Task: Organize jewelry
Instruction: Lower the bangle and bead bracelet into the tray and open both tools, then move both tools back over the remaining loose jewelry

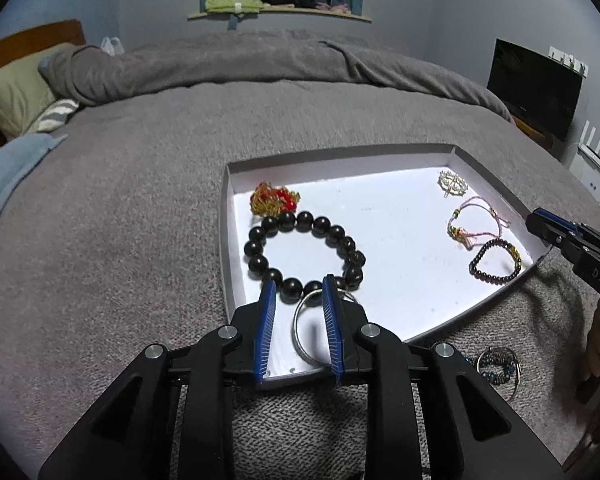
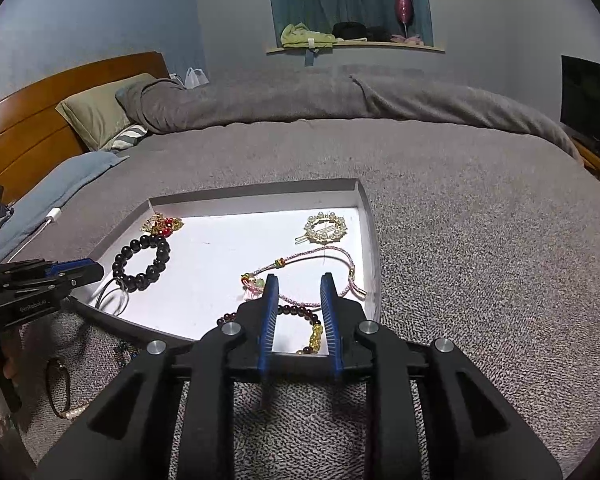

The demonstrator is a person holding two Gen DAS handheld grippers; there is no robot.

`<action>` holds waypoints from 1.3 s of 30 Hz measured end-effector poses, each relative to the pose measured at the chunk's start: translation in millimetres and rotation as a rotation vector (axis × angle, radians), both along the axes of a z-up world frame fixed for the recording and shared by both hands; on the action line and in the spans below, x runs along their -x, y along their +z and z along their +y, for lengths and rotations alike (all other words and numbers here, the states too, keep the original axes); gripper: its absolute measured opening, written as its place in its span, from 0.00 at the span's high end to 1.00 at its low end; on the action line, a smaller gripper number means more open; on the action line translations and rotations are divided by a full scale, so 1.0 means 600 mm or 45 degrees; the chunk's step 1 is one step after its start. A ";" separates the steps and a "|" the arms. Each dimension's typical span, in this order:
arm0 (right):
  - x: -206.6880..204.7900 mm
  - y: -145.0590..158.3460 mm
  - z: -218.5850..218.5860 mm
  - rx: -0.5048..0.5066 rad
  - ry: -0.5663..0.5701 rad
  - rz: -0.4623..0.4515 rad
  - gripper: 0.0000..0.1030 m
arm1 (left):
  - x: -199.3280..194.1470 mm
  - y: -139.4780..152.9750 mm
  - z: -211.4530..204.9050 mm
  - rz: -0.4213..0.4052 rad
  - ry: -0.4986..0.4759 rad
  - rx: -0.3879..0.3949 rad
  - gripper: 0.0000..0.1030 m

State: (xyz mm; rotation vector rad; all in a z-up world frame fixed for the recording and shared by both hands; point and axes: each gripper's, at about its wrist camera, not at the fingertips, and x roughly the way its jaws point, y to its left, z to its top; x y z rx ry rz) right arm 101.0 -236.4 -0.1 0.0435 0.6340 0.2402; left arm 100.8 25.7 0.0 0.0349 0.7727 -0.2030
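A shallow white tray (image 1: 226, 208) (image 2: 374, 264) lies on the grey bed. In the left wrist view my left gripper (image 1: 298, 284) is open over the tray's near left corner. A silver bangle (image 1: 298, 332) lies flat on the tray floor between its fingers, which do not press on it, next to a black big-bead bracelet (image 1: 304, 252). My right gripper (image 2: 300, 278) is open over a dark red bracelet with gold beads (image 2: 315, 336), which rests in the tray untouched. The tray also holds a pink cord bracelet (image 2: 278, 263), a pearl hair clip (image 2: 326, 227) and a red-gold chain (image 2: 164, 224).
Loose pieces lie on the blanket in front of the tray: a blue beaded piece (image 1: 496, 364) and a brown cord loop (image 2: 58, 384). Pillows (image 2: 96, 116) and a wooden headboard (image 2: 28, 120) are at the left, a dark screen (image 1: 536, 84) at the right.
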 end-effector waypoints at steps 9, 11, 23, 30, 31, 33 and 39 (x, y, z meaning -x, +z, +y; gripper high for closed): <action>0.005 0.006 -0.001 -0.025 0.013 -0.021 0.41 | 0.006 0.010 0.005 -0.064 0.040 0.001 0.37; 0.007 0.009 0.000 -0.030 0.022 -0.032 0.31 | 0.009 0.015 0.007 -0.092 0.062 0.003 0.27; 0.025 0.022 -0.004 -0.043 -0.028 -0.116 0.05 | 0.015 0.028 0.021 -0.149 0.148 0.003 0.11; 0.060 0.020 -0.014 -0.072 -0.053 -0.105 0.05 | 0.025 0.029 0.021 -0.162 0.160 -0.023 0.10; 0.065 0.020 -0.014 -0.072 -0.049 -0.101 0.05 | 0.028 0.030 0.023 -0.163 0.162 -0.016 0.10; 0.074 0.020 -0.012 -0.053 -0.045 -0.105 0.05 | 0.036 0.032 0.026 -0.170 0.164 0.002 0.10; 0.094 0.011 -0.010 -0.012 -0.047 -0.090 0.05 | 0.061 0.033 0.030 -0.181 0.155 0.026 0.10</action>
